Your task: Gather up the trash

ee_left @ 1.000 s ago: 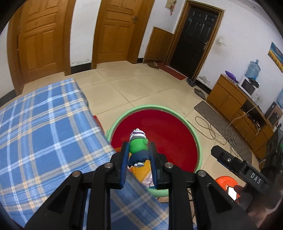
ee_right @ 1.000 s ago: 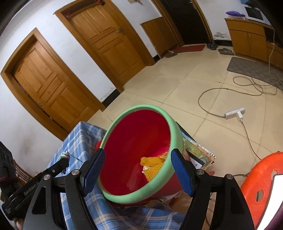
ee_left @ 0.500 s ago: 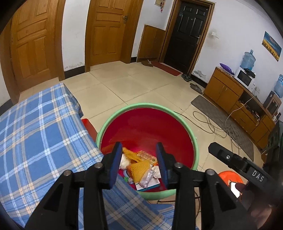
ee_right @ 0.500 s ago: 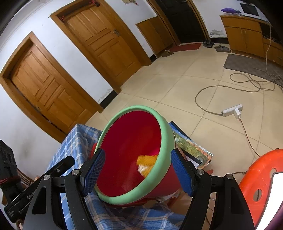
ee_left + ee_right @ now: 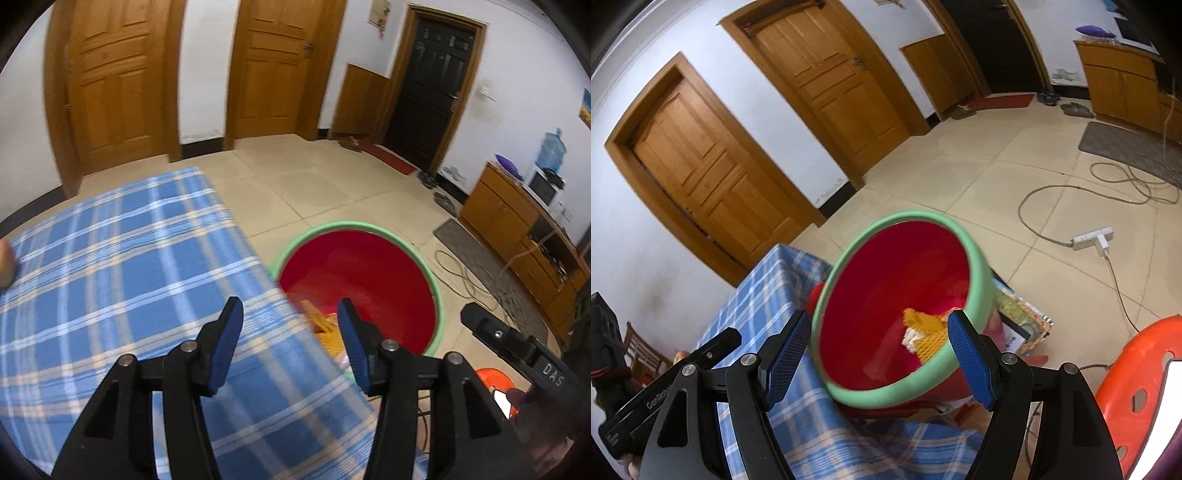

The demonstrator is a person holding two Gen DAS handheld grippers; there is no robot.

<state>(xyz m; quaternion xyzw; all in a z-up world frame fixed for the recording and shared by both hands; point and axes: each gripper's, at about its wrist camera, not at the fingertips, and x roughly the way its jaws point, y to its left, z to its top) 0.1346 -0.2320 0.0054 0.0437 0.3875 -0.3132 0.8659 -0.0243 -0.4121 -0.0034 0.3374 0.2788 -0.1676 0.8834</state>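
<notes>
Beside the table (image 5: 110, 280), the red bin (image 5: 894, 295) stands mouth upward

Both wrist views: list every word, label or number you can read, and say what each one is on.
"DAS" on the right hand-held gripper, seen from the left wrist.
"Gen..." on the left hand-held gripper, seen from the right wrist; the rest of the word and a smaller line below it are too blurred to read.
Wall notice beside the dark door: too small to read.
Printed sheets under the red bin: no readable text.
</notes>
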